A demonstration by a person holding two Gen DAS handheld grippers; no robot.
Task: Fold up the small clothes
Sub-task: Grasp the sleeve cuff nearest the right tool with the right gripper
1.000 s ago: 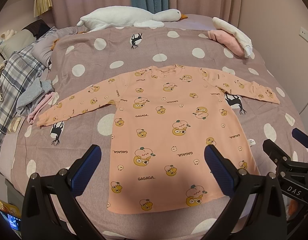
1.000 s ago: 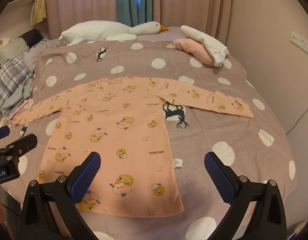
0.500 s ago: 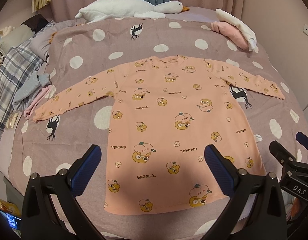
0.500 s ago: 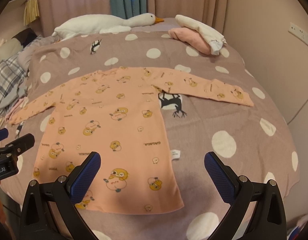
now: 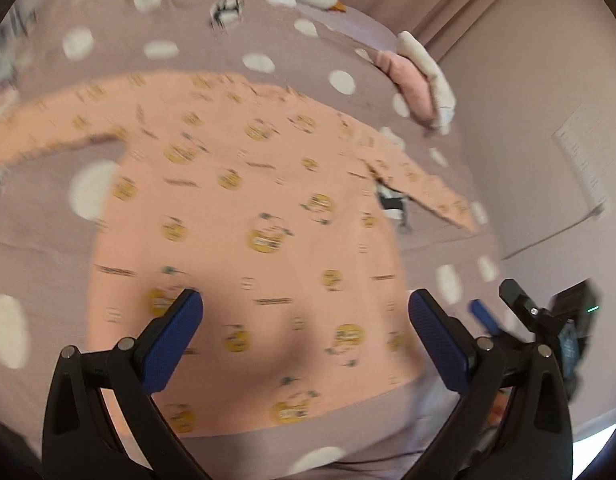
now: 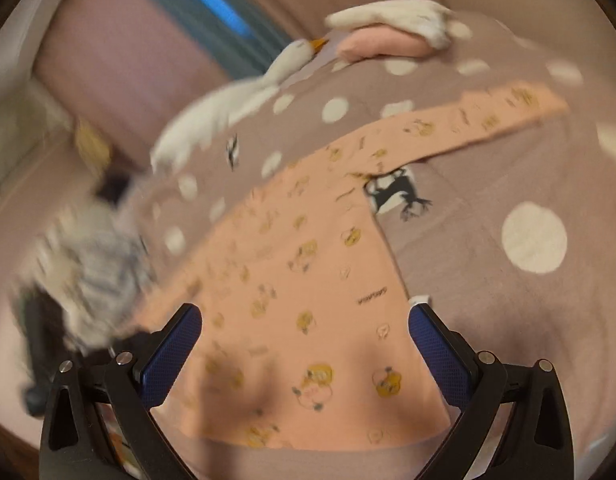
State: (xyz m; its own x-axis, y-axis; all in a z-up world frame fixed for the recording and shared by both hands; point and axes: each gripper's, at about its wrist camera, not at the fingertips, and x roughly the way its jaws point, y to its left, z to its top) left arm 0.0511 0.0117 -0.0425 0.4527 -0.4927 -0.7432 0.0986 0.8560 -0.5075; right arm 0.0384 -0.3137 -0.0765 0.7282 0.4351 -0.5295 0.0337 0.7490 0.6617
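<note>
Item: 1 peach long-sleeved top [image 5: 243, 216], printed with yellow cartoon motifs, lying flat and unfolded on your polka-dot bedspread [image 5: 119, 44], sleeves spread to both sides. Both views are motion-blurred. Your left gripper [image 5: 305, 312] is spread wide over the hem, holding nothing. Your right gripper [image 6: 303, 326] is likewise spread and empty above the lower body panel. Left view only: a wall panel [image 5: 584, 160]. Right view only: a blue curtain [image 6: 211, 4] and crumpled plaid cloth [image 6: 95, 272].
</note>
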